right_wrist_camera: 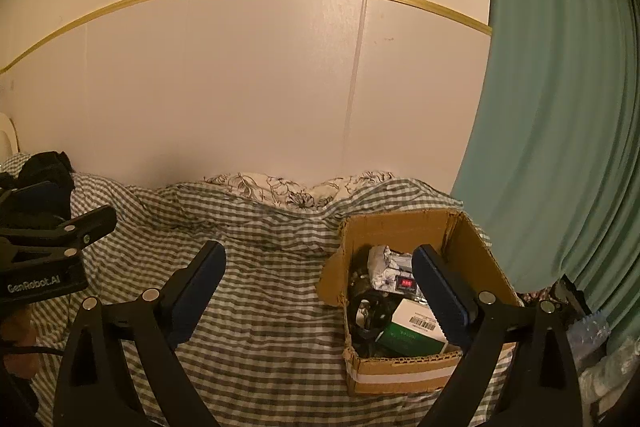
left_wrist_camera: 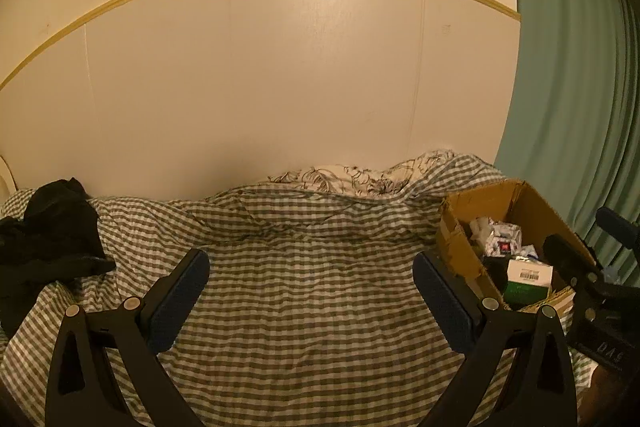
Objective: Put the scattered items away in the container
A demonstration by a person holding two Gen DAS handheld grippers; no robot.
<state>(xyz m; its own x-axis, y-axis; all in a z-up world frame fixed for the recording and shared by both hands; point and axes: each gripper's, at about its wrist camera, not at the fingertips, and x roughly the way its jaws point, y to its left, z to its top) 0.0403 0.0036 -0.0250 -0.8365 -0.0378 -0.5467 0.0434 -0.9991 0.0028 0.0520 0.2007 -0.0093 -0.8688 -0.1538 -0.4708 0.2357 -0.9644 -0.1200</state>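
Box (right_wrist_camera: 404, 375) upright, long axis toward the wall (right_wrist_camera: 240, 87).

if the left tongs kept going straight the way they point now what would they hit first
Most likely the checked bedspread: the open left tongs point down at bare cloth. The cardboard box sits off to the right, though depth is hard to judge.

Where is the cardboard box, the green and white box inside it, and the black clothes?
cardboard box (right_wrist_camera: 404, 375), right wrist view, on its taped front wall.
green and white box (right_wrist_camera: 416, 325), right wrist view, on its white top by the barcode.
black clothes (left_wrist_camera: 52, 231), left wrist view, on the middle of the heap.
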